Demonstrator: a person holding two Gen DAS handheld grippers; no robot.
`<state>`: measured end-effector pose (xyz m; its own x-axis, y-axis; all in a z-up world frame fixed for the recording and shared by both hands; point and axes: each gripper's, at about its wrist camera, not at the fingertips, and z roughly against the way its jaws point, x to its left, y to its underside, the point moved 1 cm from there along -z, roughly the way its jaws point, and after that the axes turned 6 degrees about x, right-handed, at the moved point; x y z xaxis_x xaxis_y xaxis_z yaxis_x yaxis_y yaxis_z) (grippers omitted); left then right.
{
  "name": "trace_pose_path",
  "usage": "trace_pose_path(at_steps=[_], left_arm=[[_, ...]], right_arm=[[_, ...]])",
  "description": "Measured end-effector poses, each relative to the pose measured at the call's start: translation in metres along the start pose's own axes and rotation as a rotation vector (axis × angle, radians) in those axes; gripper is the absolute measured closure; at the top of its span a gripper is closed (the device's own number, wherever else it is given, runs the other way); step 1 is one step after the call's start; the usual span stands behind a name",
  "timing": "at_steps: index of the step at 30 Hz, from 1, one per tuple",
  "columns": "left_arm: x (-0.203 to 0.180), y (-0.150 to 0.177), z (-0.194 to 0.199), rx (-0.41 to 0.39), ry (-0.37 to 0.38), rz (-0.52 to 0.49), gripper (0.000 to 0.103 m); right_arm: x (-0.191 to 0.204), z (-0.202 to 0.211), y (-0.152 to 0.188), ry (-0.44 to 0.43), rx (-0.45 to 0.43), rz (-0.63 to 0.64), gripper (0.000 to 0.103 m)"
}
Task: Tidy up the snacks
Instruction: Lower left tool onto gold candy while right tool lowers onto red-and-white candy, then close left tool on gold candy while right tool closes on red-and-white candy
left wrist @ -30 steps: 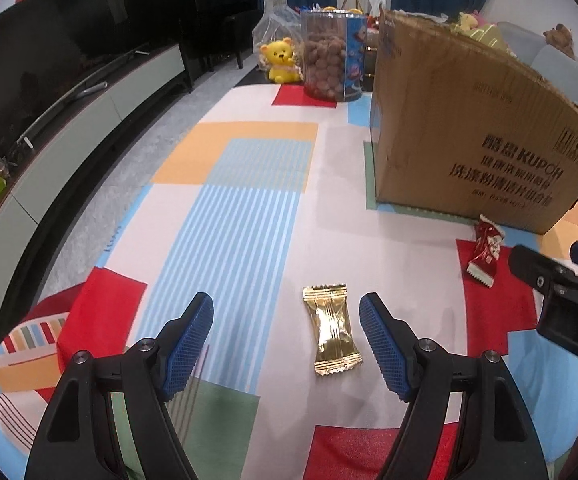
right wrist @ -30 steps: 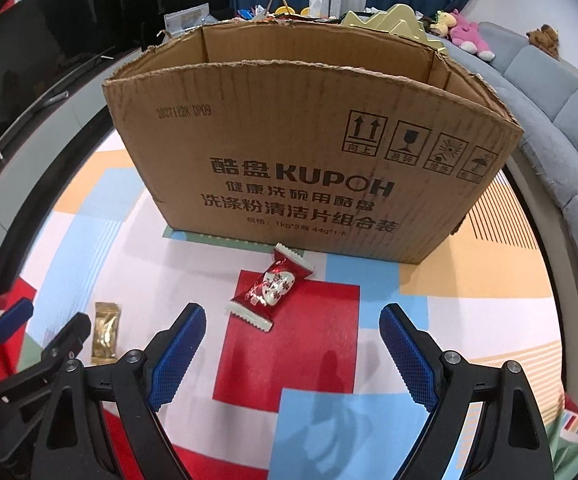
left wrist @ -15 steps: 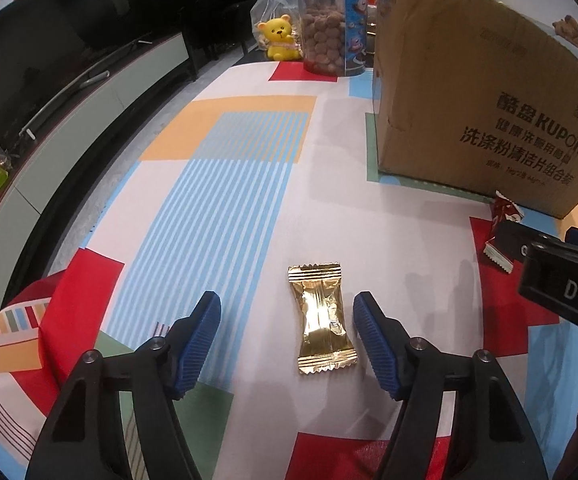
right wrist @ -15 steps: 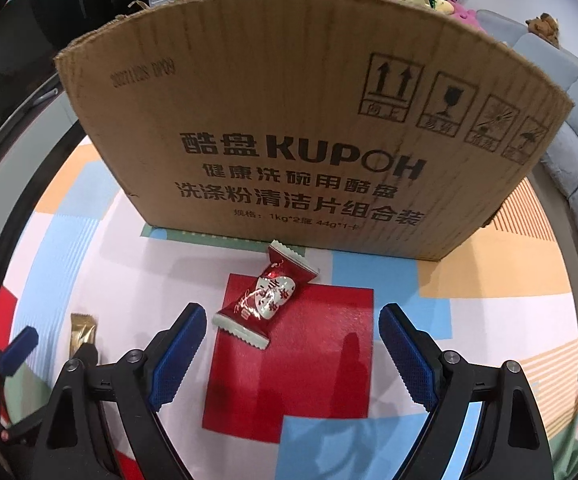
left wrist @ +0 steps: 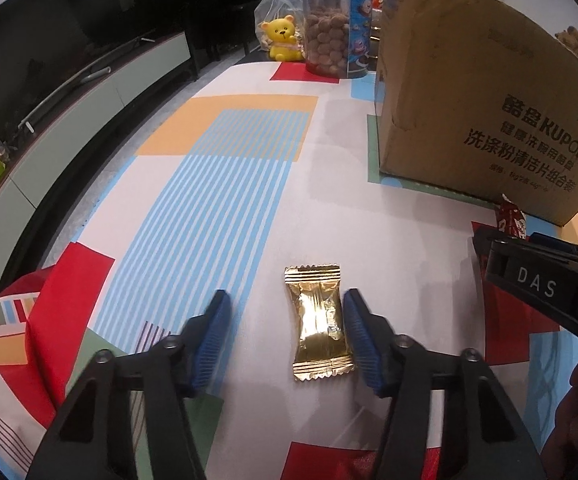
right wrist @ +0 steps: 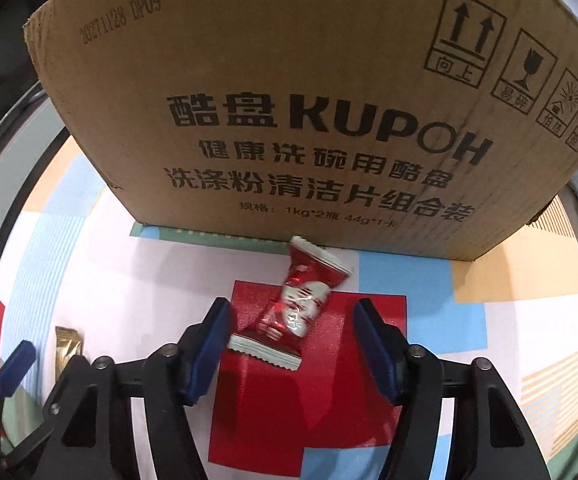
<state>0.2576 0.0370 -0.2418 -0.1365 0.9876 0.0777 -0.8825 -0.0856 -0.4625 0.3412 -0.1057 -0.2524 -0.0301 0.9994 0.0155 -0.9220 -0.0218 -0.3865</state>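
Closing left gripper (left wrist: 287, 334) around gold candy (left wrist: 319, 326), not clamped yet. Closing right gripper (right wrist: 293, 334) around red candy (right wrist: 295, 306), left pad touching, not clamped.

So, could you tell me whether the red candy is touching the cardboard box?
Cannot tell. In the right wrist view the red candy has its far crimped end overlapping the foot of the cardboard box, but no gap or contact shows plainly.

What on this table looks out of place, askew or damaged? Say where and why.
Two wrapped candies lie loose outside the cardboard box: a gold one between the left gripper fingers, and a red one, askew, its end at the box's base. The box's top edge looks ragged.
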Motion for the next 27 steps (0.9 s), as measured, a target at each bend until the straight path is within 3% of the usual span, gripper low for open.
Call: trace_pose_path(at_steps=[6, 9, 27], left_arm=[[-0.001, 0.0, 0.001, -0.014, -0.016, -0.014, 0.078], [-0.003, -0.001, 0.0, -0.016, -0.027, -0.023, 0.082], [0.001, -0.007, 0.01, -0.052, -0.051, -0.019, 0.084]], right_arm=[[0.008, 0.002, 0.006, -0.014, -0.005, 0.024, 0.063], [0.01, 0.003, 0.007, -0.017, -0.003, 0.028, 0.072], [-0.011, 0.038, 0.016, -0.01, -0.02, 0.048, 0.075]])
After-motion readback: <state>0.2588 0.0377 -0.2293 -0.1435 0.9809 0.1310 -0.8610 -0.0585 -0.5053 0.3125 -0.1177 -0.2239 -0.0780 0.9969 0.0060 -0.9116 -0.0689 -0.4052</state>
